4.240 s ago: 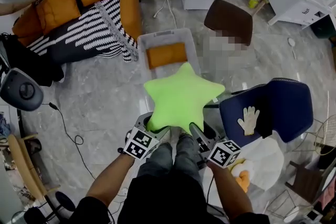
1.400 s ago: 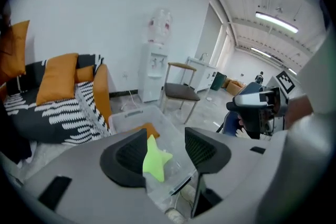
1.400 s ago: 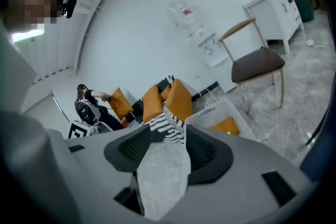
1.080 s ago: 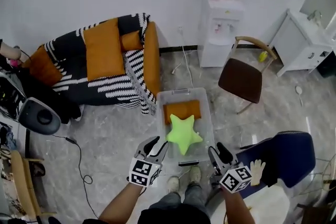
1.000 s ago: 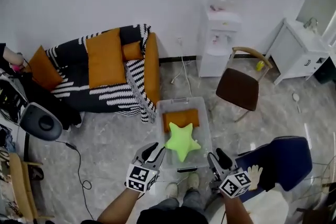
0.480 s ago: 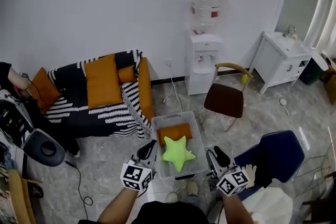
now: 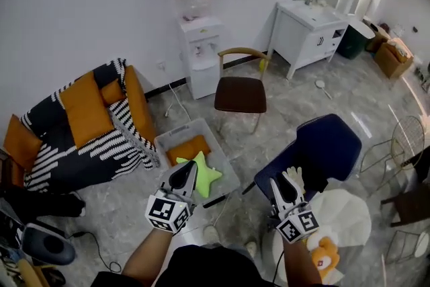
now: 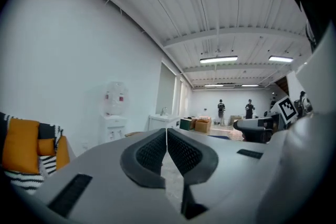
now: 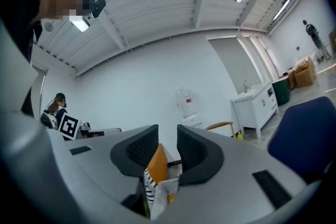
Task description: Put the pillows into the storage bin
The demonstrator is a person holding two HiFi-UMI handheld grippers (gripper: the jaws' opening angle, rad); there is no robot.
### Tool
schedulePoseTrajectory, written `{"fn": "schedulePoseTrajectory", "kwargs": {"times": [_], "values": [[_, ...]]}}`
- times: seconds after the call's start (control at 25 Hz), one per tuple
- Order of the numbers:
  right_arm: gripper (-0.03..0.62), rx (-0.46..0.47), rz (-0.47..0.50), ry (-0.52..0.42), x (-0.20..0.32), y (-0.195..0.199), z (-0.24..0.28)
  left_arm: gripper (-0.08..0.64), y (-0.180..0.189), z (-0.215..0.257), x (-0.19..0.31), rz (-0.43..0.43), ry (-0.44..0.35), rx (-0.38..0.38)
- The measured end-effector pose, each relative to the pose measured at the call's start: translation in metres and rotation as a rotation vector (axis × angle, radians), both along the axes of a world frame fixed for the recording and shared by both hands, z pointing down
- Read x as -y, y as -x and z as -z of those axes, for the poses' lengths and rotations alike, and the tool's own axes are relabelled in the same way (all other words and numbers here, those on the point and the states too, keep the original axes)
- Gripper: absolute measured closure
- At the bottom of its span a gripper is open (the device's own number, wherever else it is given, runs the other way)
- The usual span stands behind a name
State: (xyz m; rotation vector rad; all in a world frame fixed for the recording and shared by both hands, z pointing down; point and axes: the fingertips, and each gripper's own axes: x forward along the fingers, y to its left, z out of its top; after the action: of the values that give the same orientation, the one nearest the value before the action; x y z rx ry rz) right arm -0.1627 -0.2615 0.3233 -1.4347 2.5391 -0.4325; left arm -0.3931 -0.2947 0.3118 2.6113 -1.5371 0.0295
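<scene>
Now that your left gripper (image 7: pixel 185 174) hangs empty nearest you, its fingers (image 8: pixel 152 152) pressed together on nothing, and your right gripper (image 7: pixel 277 186) is just as empty, its fingers (image 9: pixel 137 150) a narrow gap apart after just closing in, you have no pillow in hand. Just past the left gripper the green star pillow (image 7: pixel 205 175) lies in the near end of the storage bin (image 7: pixel 222 154), partly over the orange pillow (image 7: pixel 187 148) already inside, so two are stowed. Farther off, on the striped sofa (image 7: pixel 101 151), a large orange cushion (image 7: pixel 86 109), a smaller one (image 7: pixel 112 92) beside it and another at the left end (image 7: pixel 16 142) are not yet in the bin. I judge those are what remains for you to fetch. A few seconds ago you pinched the star between both grippers above the bin. It is now released and settled inside, and both grippers have come up and away from it.
</scene>
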Motion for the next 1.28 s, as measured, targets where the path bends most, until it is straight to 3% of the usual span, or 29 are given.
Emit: {"fn": "schedulePoseTrajectory", "kwargs": {"times": [0.24,0.52,0.72,1.04,1.28], "values": [[0.483,0.009,-0.216,-0.061,-0.059,-0.093,0.025,0.537,-0.102,0.015,-0.011,-0.211,-0.040,-0.038],[0.489,-0.045,-0.415,-0.034,-0.162,-0.205,0.027,0.537,-0.226,0.025,-0.073,-0.406,-0.041,-0.062],[0.518,-0.132,-0.522,-0.047,-0.224,-0.266,0.027,0.538,-0.296,0.033,-0.127,-0.508,-0.062,-0.058],[0.541,-0.137,-0.687,-0.056,-0.340,-0.353,0.026,0.537,-0.402,0.024,-0.214,-0.645,-0.053,-0.070],[0.543,-0.133,-0.860,-0.037,-0.428,-0.407,0.022,0.537,-0.483,0.014,-0.281,-0.837,-0.032,-0.045]]}}
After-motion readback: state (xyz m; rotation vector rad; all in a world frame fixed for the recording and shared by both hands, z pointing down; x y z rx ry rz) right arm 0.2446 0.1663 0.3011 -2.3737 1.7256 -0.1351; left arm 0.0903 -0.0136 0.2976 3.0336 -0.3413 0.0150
